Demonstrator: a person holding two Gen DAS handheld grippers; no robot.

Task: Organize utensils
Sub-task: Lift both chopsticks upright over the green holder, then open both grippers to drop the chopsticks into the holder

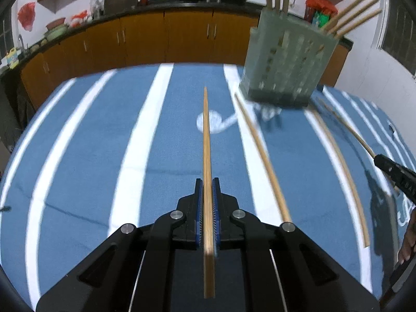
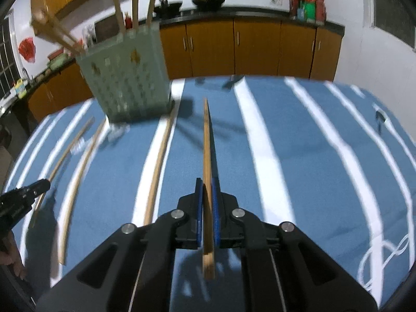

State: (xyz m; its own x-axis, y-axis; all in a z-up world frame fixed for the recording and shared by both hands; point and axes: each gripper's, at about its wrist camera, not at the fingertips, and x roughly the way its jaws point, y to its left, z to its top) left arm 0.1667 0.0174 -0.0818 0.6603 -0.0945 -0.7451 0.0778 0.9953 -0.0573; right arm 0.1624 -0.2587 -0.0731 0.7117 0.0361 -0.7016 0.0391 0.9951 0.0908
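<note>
My left gripper [image 1: 207, 182] is shut on a wooden chopstick [image 1: 206, 140] that points forward over the blue striped cloth. My right gripper [image 2: 207, 182] is shut on another chopstick [image 2: 207, 140], also pointing forward. A pale green perforated utensil holder [image 1: 286, 59] stands at the far right in the left wrist view, with several chopsticks sticking out of its top. It shows at the upper left in the right wrist view [image 2: 127, 75]. Loose chopsticks lie on the cloth: two in the left view [image 1: 262, 156] [image 1: 340, 171], two in the right view [image 2: 158, 163] [image 2: 78, 179].
The table [image 1: 91, 143] is covered by a blue cloth with white stripes. Orange kitchen cabinets [image 1: 166, 36] and a dark counter with woks run along the back. The right gripper shows at the left view's right edge [image 1: 395, 174]; the left gripper shows at the right view's left edge [image 2: 23, 197].
</note>
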